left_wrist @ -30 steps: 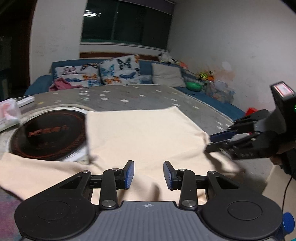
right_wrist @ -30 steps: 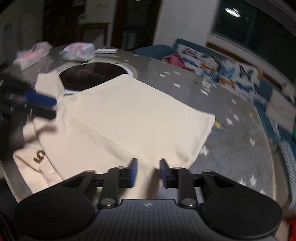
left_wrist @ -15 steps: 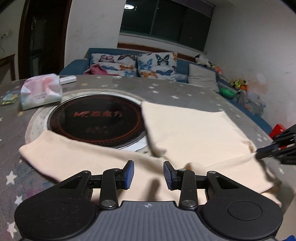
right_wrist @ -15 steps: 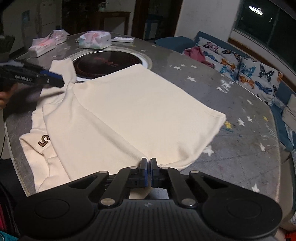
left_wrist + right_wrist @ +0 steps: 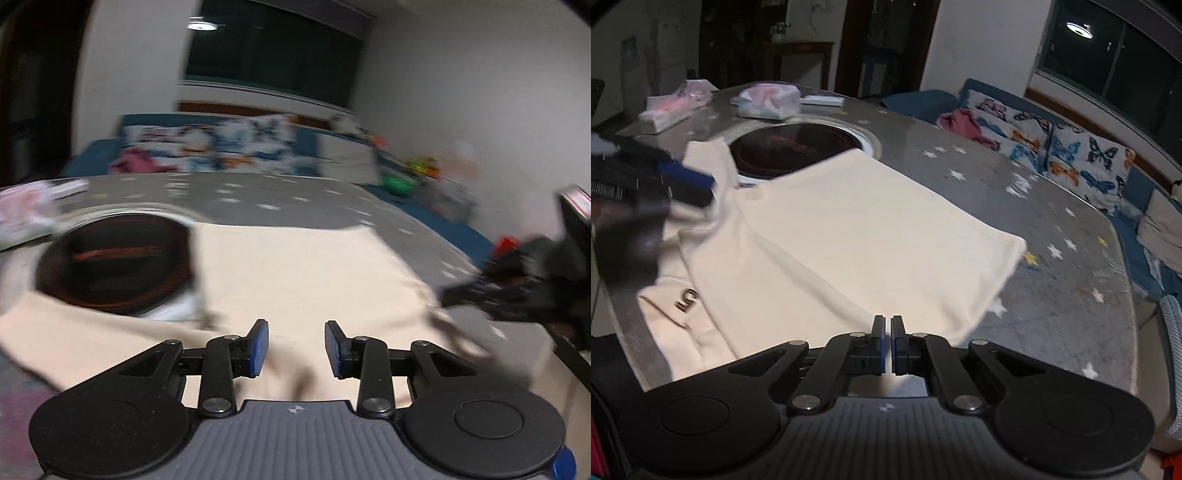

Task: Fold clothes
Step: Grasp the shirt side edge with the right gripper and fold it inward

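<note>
A cream shirt point(image 5: 849, 236) lies spread on the grey star-patterned table point(image 5: 1071, 288), one sleeve reaching over the round cooktop. It has a small brown mark point(image 5: 686, 300) near its left edge. My right gripper point(image 5: 888, 332) is shut on the shirt's near edge. My left gripper point(image 5: 296, 349) is open just above the shirt point(image 5: 295, 273), holding nothing. In the right wrist view the left gripper point(image 5: 676, 181) shows blurred at the far left over the sleeve. In the left wrist view the right gripper point(image 5: 480, 291) shows blurred at the shirt's right edge.
A round black cooktop point(image 5: 798, 147) is set into the table. Tissue packs point(image 5: 768, 101) and a white remote point(image 5: 822, 99) lie beyond it. A sofa with butterfly cushions point(image 5: 1071, 147) runs along the far side. The table edge is close on the left point(image 5: 628, 317).
My right gripper has shut on the shirt's near edge. My left gripper has swung left then back right over the shirt, staying open.
</note>
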Demonstrator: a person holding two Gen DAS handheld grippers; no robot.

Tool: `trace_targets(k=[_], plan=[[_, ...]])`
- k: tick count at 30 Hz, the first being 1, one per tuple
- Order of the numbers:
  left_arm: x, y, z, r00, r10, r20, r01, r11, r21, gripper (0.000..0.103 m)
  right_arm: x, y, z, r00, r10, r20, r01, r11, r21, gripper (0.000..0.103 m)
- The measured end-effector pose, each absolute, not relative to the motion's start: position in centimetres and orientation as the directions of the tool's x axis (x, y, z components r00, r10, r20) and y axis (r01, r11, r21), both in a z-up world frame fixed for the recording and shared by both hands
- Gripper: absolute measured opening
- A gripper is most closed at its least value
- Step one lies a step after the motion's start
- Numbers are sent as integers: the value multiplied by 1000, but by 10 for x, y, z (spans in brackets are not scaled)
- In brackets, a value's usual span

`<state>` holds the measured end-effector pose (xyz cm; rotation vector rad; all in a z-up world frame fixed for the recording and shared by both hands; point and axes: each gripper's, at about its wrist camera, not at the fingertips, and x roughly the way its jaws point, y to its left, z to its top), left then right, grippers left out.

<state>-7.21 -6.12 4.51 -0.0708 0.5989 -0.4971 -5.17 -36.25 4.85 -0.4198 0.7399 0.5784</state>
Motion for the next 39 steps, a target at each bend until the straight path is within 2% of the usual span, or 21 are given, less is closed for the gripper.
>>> trace_targets(k=[4,9,10,18,22,32,37,39], plan=[[-74,-82,34,671,-515,-533,483,849,-213,30,-54,-354,40,578,360,-732,-636,761,-128,3],[-69,-79,21,675,-429,-601,418,893,-168,29,-54,-352,28,566,351,-746,-625,773,-110,4],[-68,-76,19,676,-408,-613,400,902,-160,27,-54,-353,28,566,352,-745,-623,774,-108,4],[-74,-64,34,708,-427,-562,397,899,-183,27,-54,-342,36,578,364,-730,-637,761,-125,5],[-68,-65,24,695,-374,-614,358,921,-156,27,-54,-333,38,574,380,-726,-649,751,-120,5],[-86,-42,23,711,-313,-630,314,943,-113,27,-54,-289,40,522,465,-715,-741,663,-111,5],[-94,-37,22,717,-316,-621,318,942,-112,20,-52,-247,30,473,511,-718,-799,591,-106,5],[-96,-35,24,721,-312,-619,313,943,-112,20,-52,-235,26,457,522,-720,-812,575,-99,5]])
